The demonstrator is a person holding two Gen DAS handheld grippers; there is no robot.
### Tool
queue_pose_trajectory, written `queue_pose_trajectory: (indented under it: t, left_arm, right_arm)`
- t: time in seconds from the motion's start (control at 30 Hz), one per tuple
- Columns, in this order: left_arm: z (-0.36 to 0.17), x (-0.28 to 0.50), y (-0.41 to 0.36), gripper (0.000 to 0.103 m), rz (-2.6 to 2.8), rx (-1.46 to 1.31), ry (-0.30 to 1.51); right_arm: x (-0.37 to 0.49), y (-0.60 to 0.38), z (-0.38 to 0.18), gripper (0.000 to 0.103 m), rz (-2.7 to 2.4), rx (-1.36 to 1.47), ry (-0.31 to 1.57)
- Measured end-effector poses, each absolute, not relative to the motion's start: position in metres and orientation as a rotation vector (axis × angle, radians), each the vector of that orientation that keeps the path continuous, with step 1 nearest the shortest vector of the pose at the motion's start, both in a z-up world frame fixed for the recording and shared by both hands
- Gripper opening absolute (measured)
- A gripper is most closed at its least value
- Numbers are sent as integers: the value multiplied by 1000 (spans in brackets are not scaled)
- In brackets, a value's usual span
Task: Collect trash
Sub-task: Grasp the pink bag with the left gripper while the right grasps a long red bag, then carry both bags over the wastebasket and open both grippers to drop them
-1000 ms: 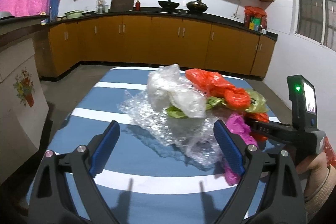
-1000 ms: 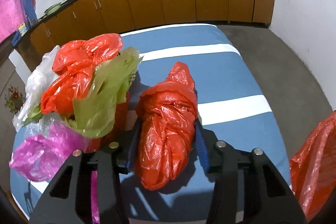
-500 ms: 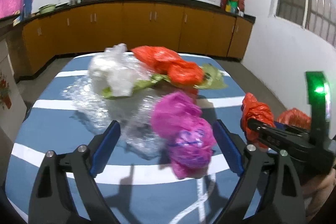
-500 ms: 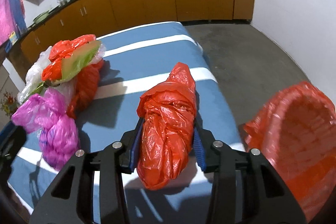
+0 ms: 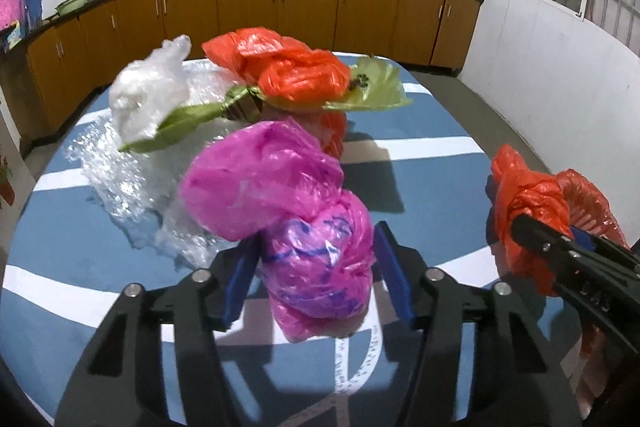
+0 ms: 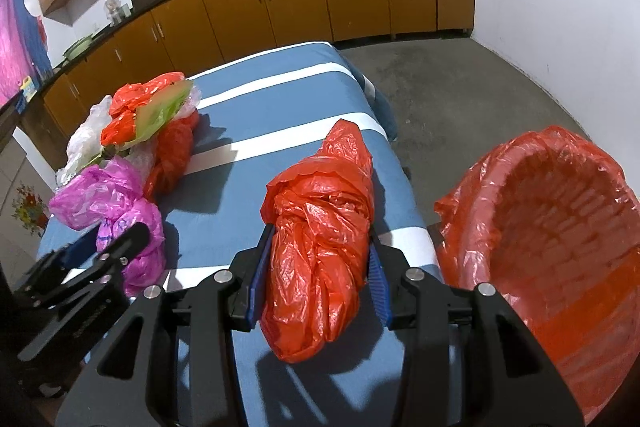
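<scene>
My left gripper [image 5: 316,275] is shut on a crumpled pink plastic bag [image 5: 288,215] above the blue striped table [image 5: 420,163]; the bag also shows in the right wrist view [image 6: 116,203]. My right gripper [image 6: 320,283] is shut on a rolled red plastic bag [image 6: 320,239], held near the table's right edge, beside a red-lined trash basket [image 6: 560,239]. The red bag also shows in the left wrist view [image 5: 524,203]. A pile of red, green and clear plastic [image 5: 256,83] lies further back on the table.
Bubble wrap [image 5: 120,171] is spread on the table's left part. Orange kitchen cabinets [image 5: 280,7] line the far wall. Grey floor [image 6: 460,95] lies right of the table, bounded by a white wall [image 6: 560,7].
My left gripper has moved right to the pink bag and closed on it. My right gripper has carried the red bag right, bringing the red-lined basket into view.
</scene>
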State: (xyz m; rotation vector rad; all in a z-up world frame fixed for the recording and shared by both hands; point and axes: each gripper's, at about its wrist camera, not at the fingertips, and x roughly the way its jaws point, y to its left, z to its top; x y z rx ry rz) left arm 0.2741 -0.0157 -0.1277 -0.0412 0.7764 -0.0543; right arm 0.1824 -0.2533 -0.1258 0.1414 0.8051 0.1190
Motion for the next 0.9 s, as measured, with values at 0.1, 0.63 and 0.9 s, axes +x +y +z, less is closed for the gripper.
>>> queue_pose_trajectory:
  t: [0.1,0.63,0.9]
  left_arm:
    - [-129,274,-17,49,-64,-35,771]
    - [-91,240,-14,42,-115,-73,683]
    - [-54,218,-32,43,-182,-74,616]
  right_arm:
    - [178,-256,-124,43,114,150,803]
    - [141,-273,-93,43,102,181,730]
    - [111,-291,-67,43,72,181,656]
